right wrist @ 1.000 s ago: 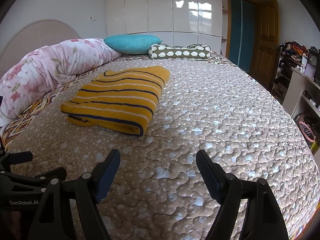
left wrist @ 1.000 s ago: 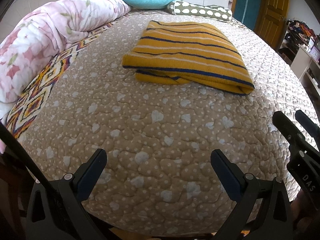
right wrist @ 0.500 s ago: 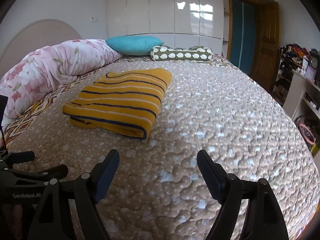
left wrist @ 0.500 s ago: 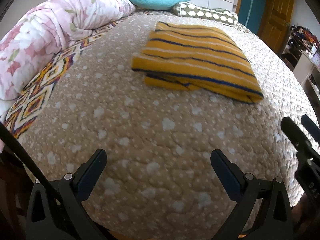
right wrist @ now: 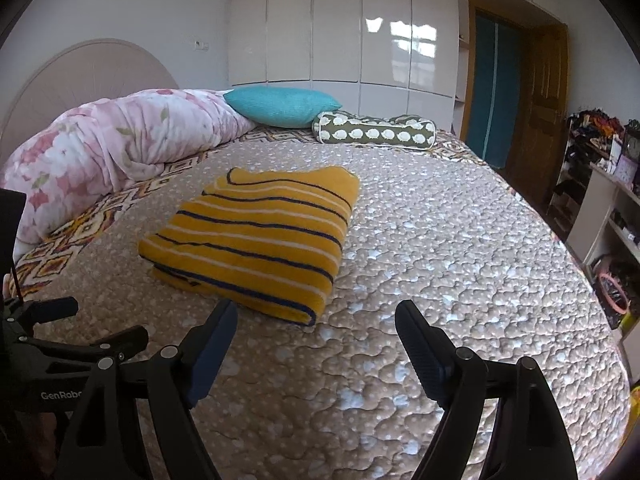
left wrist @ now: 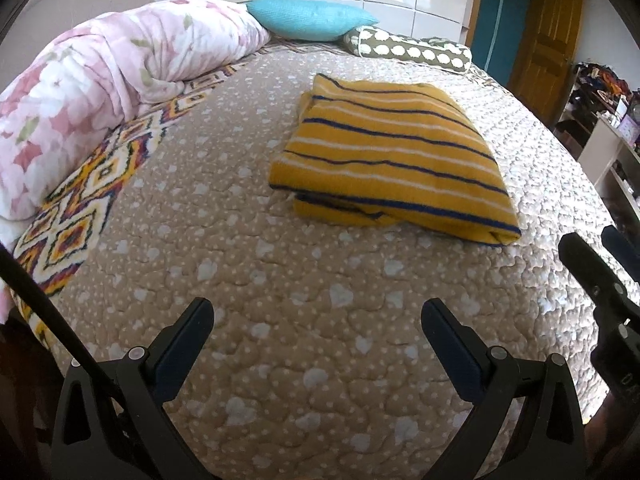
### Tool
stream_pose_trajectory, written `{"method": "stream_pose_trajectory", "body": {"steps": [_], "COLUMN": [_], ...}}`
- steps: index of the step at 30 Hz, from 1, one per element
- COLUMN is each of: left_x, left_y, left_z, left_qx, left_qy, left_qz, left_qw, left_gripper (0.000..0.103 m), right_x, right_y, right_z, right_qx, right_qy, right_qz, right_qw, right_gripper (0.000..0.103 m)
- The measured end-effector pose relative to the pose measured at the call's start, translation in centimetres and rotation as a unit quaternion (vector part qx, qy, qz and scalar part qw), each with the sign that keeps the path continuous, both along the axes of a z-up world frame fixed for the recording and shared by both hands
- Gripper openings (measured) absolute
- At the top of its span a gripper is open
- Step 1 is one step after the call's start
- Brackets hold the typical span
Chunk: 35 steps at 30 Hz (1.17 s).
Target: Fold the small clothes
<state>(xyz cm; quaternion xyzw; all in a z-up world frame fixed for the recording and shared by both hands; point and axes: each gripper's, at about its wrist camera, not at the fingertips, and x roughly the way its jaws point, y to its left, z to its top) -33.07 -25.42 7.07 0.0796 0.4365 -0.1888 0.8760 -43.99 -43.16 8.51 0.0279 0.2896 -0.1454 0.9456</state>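
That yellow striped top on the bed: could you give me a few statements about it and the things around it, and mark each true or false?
1. The striped top lies folded on the bedspread. True.
2. The right gripper is clamped on the top. False: its jaws stand open and empty, short of the top.
3. A turquoise pillow lies at the far end of the bed. True.
4. The left gripper holds a sock. False: its jaws are open and empty over the bedspread.
5. The pink flowered quilt covers the top. False: it lies bundled along the bed's edge, apart from it.

"GenRobo" — cut off — on left gripper [right wrist: 72,322]
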Motion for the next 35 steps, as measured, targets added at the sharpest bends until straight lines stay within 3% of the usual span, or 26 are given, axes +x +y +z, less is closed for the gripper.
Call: {"method": "stream_pose_trajectory", "body": {"steps": [27,35], "left_x": [0.3,0.1], "left_y": [-0.2,-0.5], "left_z": [-1.7,-1.4], "left_qx": [0.002,0.003], "left_qy": [0.02,0.001], "left_qz": [0.0,-0.002], "left_qw": [0.9998,1.0], "left_gripper": [0.103,0.103], "right_x": [-0.5,-0.5], "right_y": [0.0,0.0], "right_z": [-1.1,-1.2], "right_qx": [0.017,0.018], "right_qy": [0.01,0.01], "right_qz": [-0.003,-0.002], "right_qw": [1.0,1.0], "right_gripper": [0.087,0.087]}}
